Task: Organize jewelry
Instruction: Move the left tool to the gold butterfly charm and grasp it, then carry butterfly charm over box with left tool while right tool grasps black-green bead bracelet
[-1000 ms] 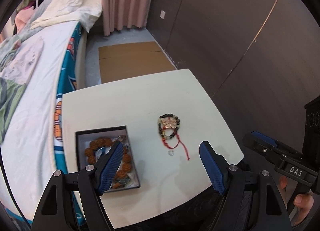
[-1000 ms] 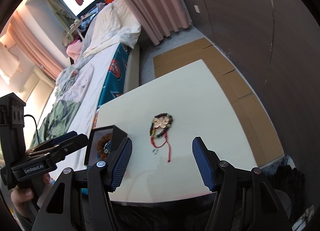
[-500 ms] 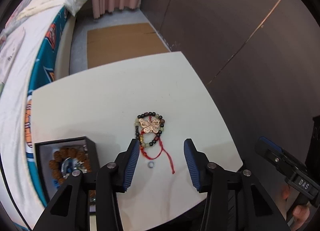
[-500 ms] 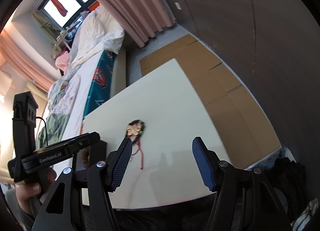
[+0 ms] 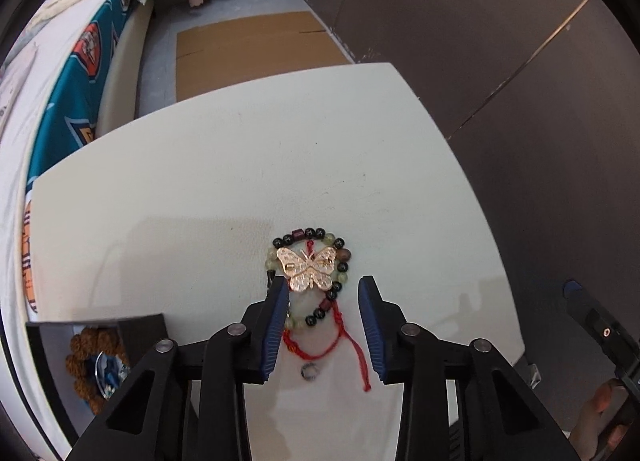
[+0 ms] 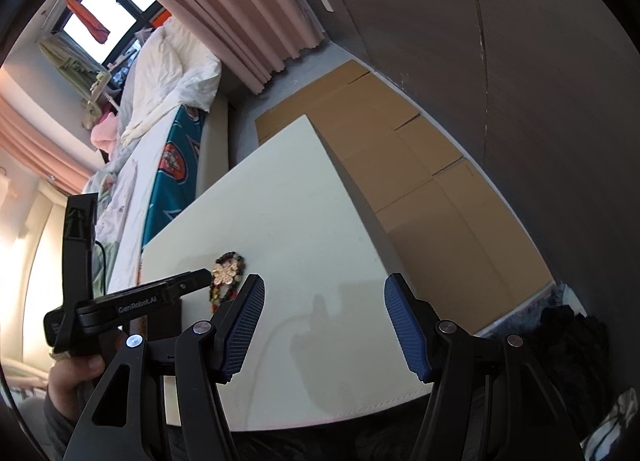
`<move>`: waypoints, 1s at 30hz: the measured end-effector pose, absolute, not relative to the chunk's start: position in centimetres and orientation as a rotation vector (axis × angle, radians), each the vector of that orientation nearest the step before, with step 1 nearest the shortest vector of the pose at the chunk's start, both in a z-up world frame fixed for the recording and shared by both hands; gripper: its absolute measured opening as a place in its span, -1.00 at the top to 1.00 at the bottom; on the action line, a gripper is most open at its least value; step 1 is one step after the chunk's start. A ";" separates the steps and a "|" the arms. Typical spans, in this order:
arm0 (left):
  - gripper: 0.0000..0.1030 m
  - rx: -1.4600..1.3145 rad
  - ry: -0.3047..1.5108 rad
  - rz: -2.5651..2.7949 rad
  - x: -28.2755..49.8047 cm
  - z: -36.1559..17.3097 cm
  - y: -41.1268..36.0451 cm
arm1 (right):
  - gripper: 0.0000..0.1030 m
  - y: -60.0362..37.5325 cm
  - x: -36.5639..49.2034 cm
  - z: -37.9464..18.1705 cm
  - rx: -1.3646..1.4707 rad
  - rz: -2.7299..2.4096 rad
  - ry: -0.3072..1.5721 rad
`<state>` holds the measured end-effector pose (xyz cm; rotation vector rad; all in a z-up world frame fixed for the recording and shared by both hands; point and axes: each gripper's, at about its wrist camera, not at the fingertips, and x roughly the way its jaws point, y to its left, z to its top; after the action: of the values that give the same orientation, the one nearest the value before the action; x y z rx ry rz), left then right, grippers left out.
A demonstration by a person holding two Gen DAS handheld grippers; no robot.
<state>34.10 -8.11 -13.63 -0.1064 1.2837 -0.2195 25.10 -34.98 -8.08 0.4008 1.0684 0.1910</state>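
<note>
Table: white, with a bed along its left edge and brown cardboard on the floor past its far edge.
Bead bracelet: a ring of dark and pale beads, flat on the table, nearer the front edge than the far edge.
Butterfly: a gold butterfly piece lying on top of the bead ring.
Red string: a thin red cord that trails from the beads toward the front edge.
Small ring: a little silver ring on the table, just beside the red string, close to the front edge.
Box: a black box near the front left corner — brown beads lie inside it.
Left gripper: points down over the bracelet; its 2 blue fingers are closing, with the lower beads and red string between them, and I cannot see them squeeze anything.
Right gripper: held over the table's right side — its fingers are wide apart with nothing between them.
</note>
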 end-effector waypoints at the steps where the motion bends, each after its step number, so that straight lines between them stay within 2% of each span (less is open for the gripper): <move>1: 0.27 -0.104 1.287 -0.216 34.3 -13.8 -8.1 | -0.21 -35.0 25.3 -8.4 0.403 0.189 1.074; 13: 0.27 -0.103 1.337 -0.173 36.4 -16.5 -8.0 | -0.21 -35.0 26.8 -10.7 0.403 0.179 1.116; 24: 0.31 -0.084 1.317 -0.162 36.1 -16.1 -8.7 | -0.21 -34.5 26.6 -10.8 0.399 0.190 1.127; 30: 0.31 -0.088 1.278 -0.182 34.9 -14.0 -7.9 | -0.21 -33.2 26.6 -10.4 0.385 0.215 1.128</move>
<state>34.94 -7.93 -14.03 -0.0883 1.2776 -0.1818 26.59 -33.23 -10.42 0.3851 1.1285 0.2152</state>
